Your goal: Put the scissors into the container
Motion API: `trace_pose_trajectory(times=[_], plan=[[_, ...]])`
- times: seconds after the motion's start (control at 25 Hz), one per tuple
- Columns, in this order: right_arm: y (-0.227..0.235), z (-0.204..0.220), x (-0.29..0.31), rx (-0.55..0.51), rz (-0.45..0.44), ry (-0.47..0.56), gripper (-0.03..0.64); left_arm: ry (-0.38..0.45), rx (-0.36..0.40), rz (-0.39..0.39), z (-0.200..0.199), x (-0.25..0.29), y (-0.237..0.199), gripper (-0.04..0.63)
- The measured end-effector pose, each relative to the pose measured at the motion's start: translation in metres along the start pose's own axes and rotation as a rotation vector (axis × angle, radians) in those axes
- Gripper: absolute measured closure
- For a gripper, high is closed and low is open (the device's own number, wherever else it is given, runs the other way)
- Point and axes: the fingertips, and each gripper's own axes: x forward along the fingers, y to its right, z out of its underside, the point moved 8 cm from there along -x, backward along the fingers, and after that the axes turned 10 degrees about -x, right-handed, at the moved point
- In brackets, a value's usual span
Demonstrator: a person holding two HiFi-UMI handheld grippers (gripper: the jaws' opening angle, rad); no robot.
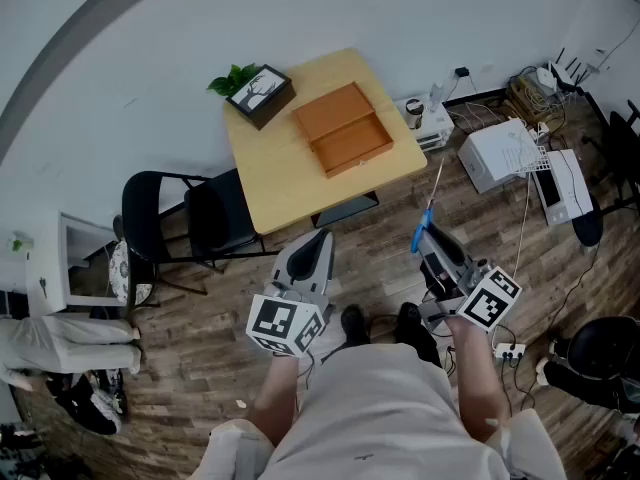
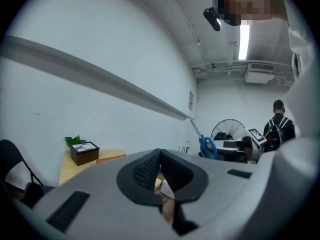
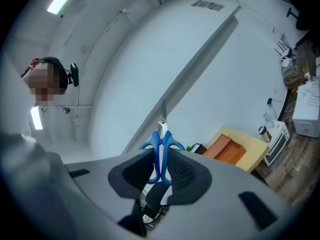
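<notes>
Upright, blue-handled scissors pinched in right tongs

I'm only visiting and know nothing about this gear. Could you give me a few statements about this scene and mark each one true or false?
1. The right gripper holds blue-handled scissors. True.
2. The scissors lie in the orange container. False: they are in the right gripper, away from the table.
3. The left gripper clamps an object. False: its fingers are shut on nothing.
4. The orange container sits on the table. True.
</notes>
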Motion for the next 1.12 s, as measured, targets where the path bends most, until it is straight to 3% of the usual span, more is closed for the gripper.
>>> trace_pose_trajectory(times=[0.72, 1.12], plan=[[-0.037, 0.023, 0.023, -0.039, 0.045, 0.000, 0.532, -0.042, 0.000, 0.083, -0.007, -0.024, -0.029, 0.588], [-0.028, 0.037, 0.029, -0.019, 0.067, -0.021, 0.532, -0.092, -0.023, 0.093, 0.010, -0.017, -0.036, 0.588]])
